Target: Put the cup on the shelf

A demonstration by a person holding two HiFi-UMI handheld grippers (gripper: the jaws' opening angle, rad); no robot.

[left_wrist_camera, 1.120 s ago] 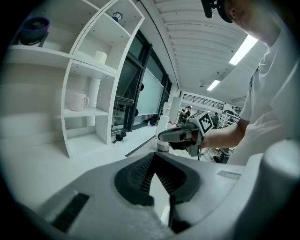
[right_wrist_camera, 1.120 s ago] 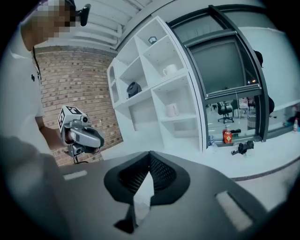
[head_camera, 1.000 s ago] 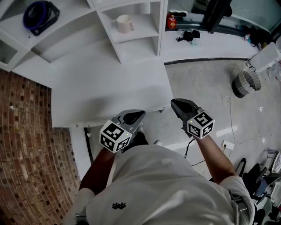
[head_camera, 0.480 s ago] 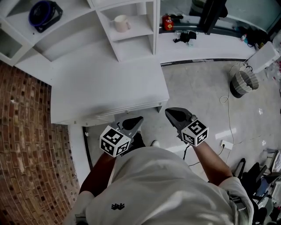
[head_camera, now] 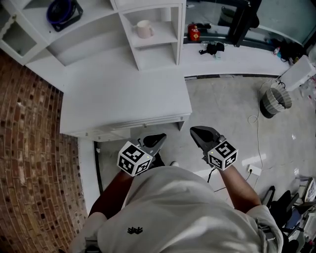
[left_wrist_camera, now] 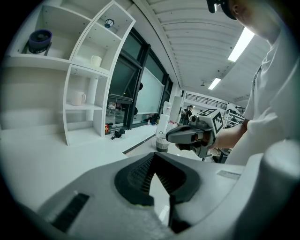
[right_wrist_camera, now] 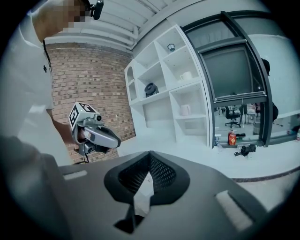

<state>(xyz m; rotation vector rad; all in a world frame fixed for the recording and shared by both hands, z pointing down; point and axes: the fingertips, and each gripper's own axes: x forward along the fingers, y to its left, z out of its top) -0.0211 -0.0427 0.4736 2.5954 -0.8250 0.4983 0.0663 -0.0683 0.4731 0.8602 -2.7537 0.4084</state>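
A pale cup point(head_camera: 144, 28) stands upright in a compartment of the white shelf unit point(head_camera: 178, 29) at the back of the white counter point(head_camera: 123, 94). It also shows as the cup point(left_wrist_camera: 77, 98) in the left gripper view and the cup point(right_wrist_camera: 185, 110) in the right gripper view. My left gripper point(head_camera: 158, 139) and right gripper point(head_camera: 196, 132) hang side by side close to my body, just off the counter's front edge and far from the cup. Both are shut with nothing between the jaws. The left gripper point(right_wrist_camera: 96, 136) and the right gripper point(left_wrist_camera: 187, 136) each appear in the other's view.
A blue-black round object point(head_camera: 63, 11) lies on a higher shelf. A red can point(head_camera: 194, 33) and a black item point(head_camera: 212, 48) lie on the low sill at the right. A striped bin point(head_camera: 276, 96) stands on the floor. A brick wall point(head_camera: 29, 148) is at the left.
Both grippers have drawn back slightly from the counter's front edge toward my body. The head view has shifted a little. The cup has stayed on the shelf.
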